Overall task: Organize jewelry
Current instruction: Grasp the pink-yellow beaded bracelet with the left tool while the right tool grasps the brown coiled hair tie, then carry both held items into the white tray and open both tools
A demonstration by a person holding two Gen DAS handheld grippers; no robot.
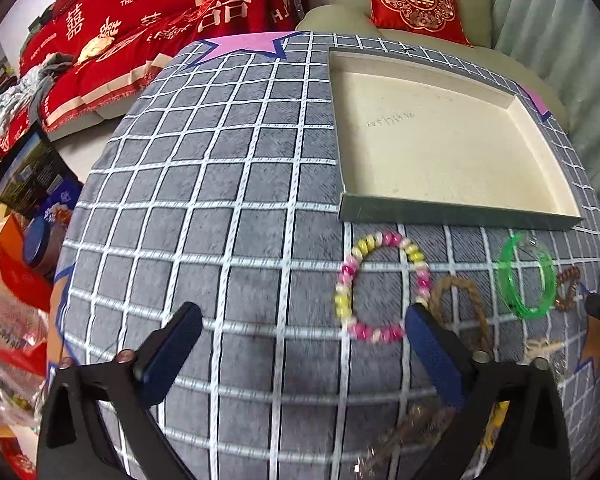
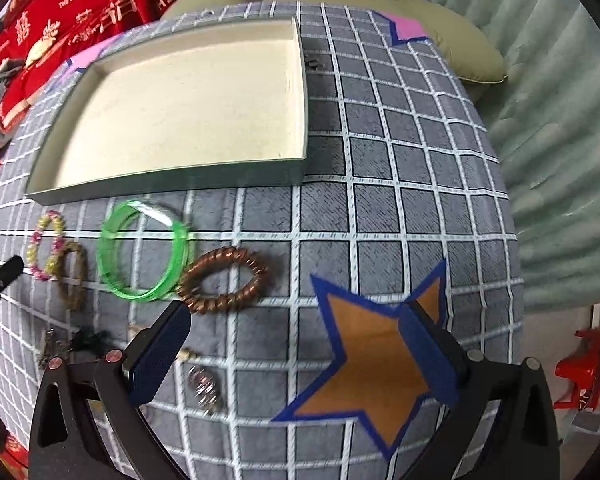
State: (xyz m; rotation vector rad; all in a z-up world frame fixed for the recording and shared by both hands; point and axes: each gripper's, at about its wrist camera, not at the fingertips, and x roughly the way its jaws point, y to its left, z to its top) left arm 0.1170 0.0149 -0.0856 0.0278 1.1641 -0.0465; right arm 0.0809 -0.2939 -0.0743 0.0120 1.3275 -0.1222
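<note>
Both the left gripper (image 1: 302, 330) and right gripper (image 2: 296, 330) hover spread wide, holding nothing, over the grey checked worktop cloth (image 1: 220, 200), where four bracelets, pink-and-yellow beaded (image 1: 382, 286), tan braided (image 1: 462, 312), green plastic (image 2: 142, 252) and copper coil (image 2: 222, 280), lie beside one shallow cream tray (image 2: 296, 80).

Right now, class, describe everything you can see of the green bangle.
The green bangle is a translucent, plastic-looking ring in bright green, lying on the grey checked cloth just in front of the shallow box. A clear bangle seems to overlap its far edge. A brown coiled bracelet sits against its right side. No tongs touch it.
</note>
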